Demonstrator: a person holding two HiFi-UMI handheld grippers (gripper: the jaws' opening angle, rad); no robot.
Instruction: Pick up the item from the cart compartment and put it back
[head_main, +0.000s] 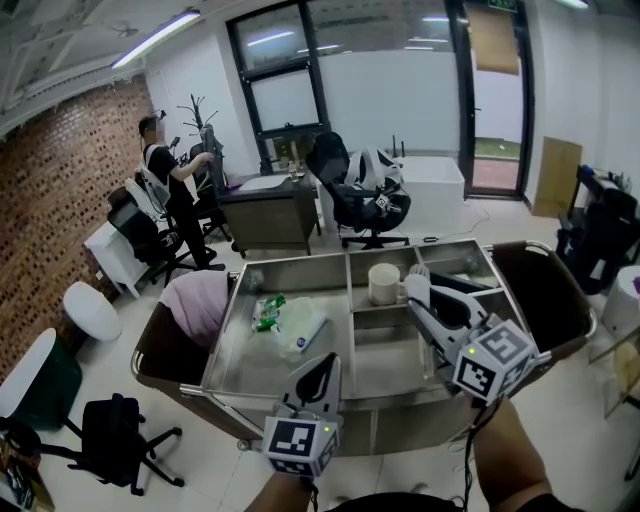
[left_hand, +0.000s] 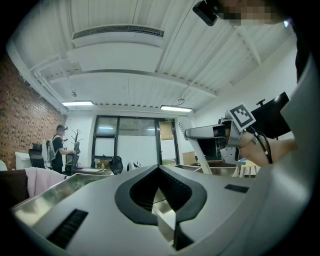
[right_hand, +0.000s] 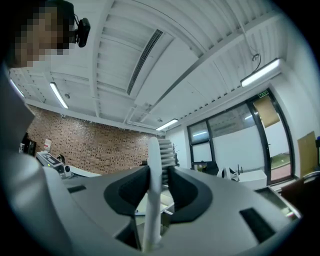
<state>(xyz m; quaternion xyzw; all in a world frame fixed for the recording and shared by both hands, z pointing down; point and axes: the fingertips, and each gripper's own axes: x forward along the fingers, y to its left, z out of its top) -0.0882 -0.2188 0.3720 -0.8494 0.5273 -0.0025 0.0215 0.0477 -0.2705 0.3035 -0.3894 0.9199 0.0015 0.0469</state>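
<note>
Steel cart, cup in far compartment, right jaws gripping toothbrush (white, bristled), left jaws together

In the cart, a mug stands in the rear middle compartment and a plastic bag lies in the left one. The right claw, with a toothbrush, is just right of the mug.

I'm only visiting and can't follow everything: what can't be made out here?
- White brush: handle end hidden inside the right gripper, right gripper view.
- Green and clear packets: too small to identify, head view.
- Cart compartment beneath the right gripper: covered by it, head view.
</note>
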